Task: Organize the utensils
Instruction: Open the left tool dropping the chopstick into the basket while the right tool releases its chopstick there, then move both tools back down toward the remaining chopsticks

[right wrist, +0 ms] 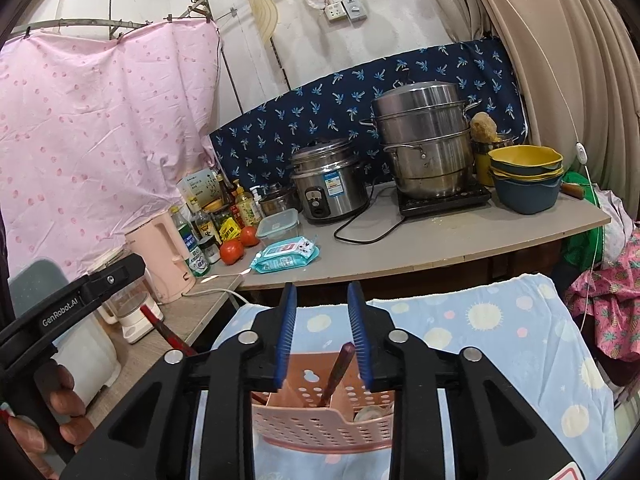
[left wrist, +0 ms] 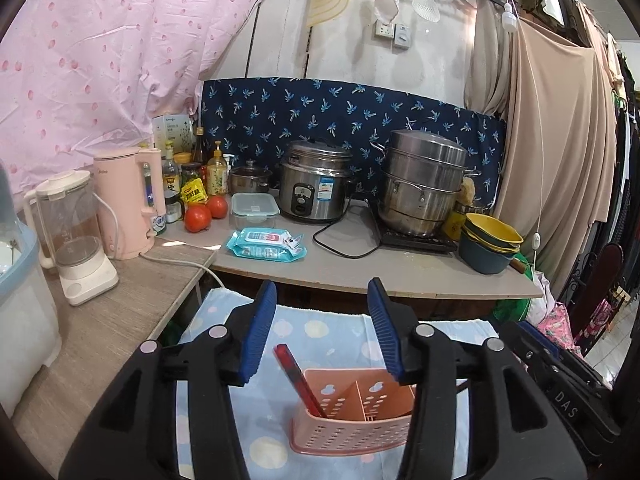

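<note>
The left gripper (left wrist: 322, 332) hangs with jaws apart, nothing between its pads. The right gripper (right wrist: 322, 336) shows a narrower gap, likewise gripping nothing. A hand (right wrist: 48, 420) grips the left handle.

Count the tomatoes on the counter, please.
2. One tomato lies nearer the front, beside the pink kettle. The other tomato lies just behind it, next to the clear lidded box. Bottles there could hide more.
</note>
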